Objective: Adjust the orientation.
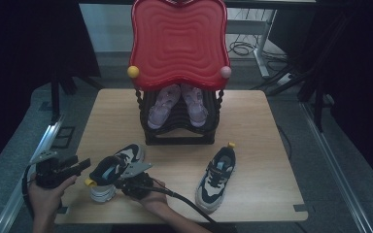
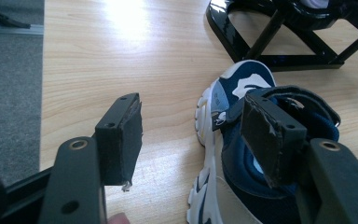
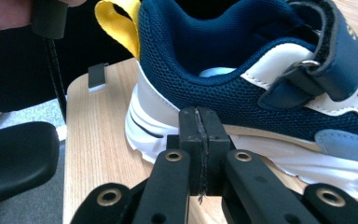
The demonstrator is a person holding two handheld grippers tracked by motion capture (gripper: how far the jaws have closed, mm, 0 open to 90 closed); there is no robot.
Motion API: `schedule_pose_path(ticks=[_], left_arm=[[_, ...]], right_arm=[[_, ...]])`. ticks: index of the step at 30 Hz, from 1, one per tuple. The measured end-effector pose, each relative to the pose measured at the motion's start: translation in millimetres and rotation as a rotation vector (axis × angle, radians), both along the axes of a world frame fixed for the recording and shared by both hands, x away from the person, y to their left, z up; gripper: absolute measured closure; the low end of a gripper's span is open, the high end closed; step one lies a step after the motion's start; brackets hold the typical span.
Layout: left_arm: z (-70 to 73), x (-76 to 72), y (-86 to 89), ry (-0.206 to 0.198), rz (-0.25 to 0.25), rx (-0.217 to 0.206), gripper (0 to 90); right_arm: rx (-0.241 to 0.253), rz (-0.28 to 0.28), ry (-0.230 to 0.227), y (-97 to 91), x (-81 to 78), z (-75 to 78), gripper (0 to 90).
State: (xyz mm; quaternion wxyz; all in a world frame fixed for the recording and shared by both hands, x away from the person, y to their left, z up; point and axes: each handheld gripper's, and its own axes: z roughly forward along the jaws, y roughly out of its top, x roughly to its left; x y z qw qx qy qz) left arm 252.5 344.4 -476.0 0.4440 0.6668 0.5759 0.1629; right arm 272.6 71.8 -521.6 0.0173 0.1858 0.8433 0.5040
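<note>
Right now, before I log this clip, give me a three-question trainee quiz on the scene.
1. True or false: the right gripper has its jaws shut, nothing between them.
2. Which stands open? A) left gripper B) right gripper
3. What fills the black rack under the red tray?

Key: 1 true. 2 A; its pads flank the near navy sneaker. 3 a pair of lilac shoes.

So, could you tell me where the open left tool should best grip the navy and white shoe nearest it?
Probably the padded heel collar beside the yellow pull loop. The shoe stands upright with its heel toward the table's near edge, so the left tool could likely come from that side, one jaw inside the opening, one outside.
</note>
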Motion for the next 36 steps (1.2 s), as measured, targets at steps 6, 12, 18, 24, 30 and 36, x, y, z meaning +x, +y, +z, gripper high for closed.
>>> schedule_pose_path(ticks=[6,12,18,24,30,36], left_arm=[[-0.3,1.2,-0.3,0.000,-0.004,0.001,39.0],[-0.1,3.7,-1.9,-0.001,-0.010,-0.003,39.0],[2.1,9.0,-5.3,-0.009,-0.016,0.003,39.0],[0.5,11.9,-9.3,0.001,-0.022,0.011,39.0],[1.5,11.4,-8.5,-0.001,-0.010,0.020,39.0],[0.9,11.8,-8.1,-0.001,-0.009,0.024,38.9]], right_arm=[[0.000,0.009,0.008,3.8,-0.7,-0.7,89.6],[0.016,-0.001,-0.015,-11.6,-4.3,12.3,89.6],[0.044,-0.042,-0.061,-50.9,-8.2,34.6,89.6],[0.059,-0.118,-0.077,-103.9,-6.1,50.9,89.6],[0.079,-0.202,-0.073,-150.7,-3.6,55.1,89.5],[0.080,-0.282,-0.075,-194.2,-7.2,58.0,89.5]])
